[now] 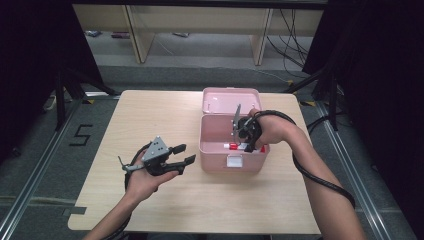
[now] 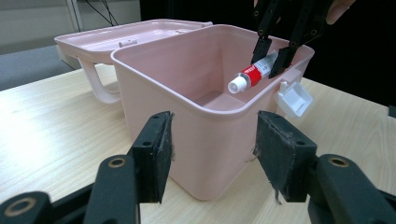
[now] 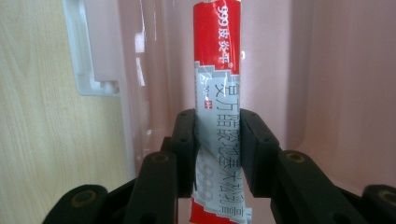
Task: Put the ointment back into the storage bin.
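Already clamped in the right gripper (image 2: pixel 275 56), the red-and-silver ointment tube (image 3: pixel 218 93) hangs inside the open pink plastic box (image 1: pixel 215 150), unreleased; left gripper (image 1: pixel 182 154) waits, jaws apart.

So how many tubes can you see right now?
1: the red and white tube is gripped by the right hand-held gripper over the open pink box. The box floor is partly hidden.

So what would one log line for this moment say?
right gripper: shut on tube | tube: over open pink box | left gripper: open, beside box
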A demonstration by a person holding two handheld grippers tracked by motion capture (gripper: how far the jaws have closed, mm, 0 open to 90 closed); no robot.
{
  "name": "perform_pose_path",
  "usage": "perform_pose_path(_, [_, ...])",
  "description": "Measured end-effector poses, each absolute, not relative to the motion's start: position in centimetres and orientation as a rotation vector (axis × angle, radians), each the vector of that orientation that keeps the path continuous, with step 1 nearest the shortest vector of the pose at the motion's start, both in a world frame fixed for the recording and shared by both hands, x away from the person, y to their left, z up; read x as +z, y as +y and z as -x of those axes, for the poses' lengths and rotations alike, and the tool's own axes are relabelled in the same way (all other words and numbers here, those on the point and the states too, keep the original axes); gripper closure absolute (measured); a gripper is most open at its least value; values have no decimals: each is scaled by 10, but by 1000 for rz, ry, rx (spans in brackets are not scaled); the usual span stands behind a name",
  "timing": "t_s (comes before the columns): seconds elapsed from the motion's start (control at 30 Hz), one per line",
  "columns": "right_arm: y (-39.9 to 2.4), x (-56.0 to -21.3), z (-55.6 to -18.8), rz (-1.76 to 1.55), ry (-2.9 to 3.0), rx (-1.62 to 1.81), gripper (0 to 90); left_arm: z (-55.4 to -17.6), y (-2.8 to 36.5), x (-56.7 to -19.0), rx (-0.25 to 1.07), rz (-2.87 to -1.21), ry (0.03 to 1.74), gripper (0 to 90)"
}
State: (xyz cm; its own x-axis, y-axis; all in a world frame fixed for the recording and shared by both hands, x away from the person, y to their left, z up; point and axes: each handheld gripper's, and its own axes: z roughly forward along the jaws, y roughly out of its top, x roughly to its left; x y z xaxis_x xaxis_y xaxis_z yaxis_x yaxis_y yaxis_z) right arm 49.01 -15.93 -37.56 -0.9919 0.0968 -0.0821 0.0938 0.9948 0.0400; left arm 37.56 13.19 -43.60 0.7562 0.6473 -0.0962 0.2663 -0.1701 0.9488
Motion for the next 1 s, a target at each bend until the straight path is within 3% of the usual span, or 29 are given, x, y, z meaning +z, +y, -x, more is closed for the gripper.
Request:
perform_pose_path(0.67, [-159, -390, -499, -87, 3067, 68, 704, -375, 131, -436, 395, -1760, 714, 457])
perform_pose_path(0.93, [-156, -396, -496, -207, 3084, 31, 703, -375, 131, -436, 394, -1758, 717, 456])
perform_pose_path(1.0, [-156, -398, -500, -104, 3073, 54, 703, -375, 131, -436, 394, -1758, 717, 456])
